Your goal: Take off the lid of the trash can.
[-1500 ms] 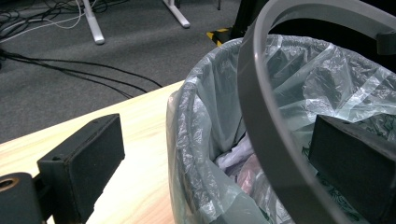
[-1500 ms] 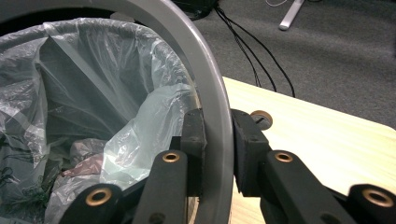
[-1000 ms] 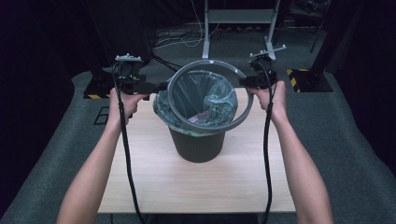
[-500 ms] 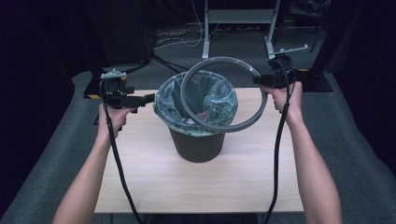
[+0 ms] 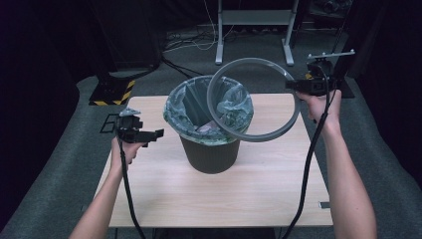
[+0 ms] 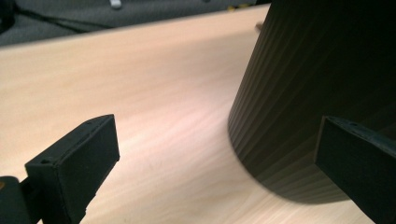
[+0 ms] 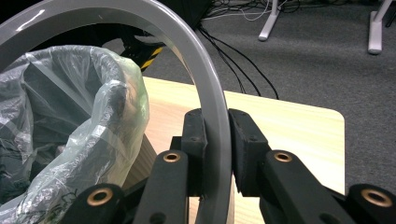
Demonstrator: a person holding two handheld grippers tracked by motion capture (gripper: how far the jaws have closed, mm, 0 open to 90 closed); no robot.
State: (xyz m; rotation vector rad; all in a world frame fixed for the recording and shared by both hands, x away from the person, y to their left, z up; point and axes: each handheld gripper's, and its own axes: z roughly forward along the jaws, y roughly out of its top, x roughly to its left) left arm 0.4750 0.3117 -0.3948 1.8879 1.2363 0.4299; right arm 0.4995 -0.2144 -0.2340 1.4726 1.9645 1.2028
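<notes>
Grey plastic ring point(image 5: 254, 99) sits clamped in my right gripper point(image 5: 298, 85), tilted above the dark ribbed bin point(image 5: 211, 152); my left gripper point(image 5: 154, 134) gapes empty, low at its left.

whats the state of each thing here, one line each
ring: lifted off the bin, tilted, clamped at its right edge
bin: upright on the table, top open
bag: lining the bin, folded over its rim
right tongs: shut on the ring
left tongs: open, holding nothing, low beside the bin
table: bears the bin
</notes>
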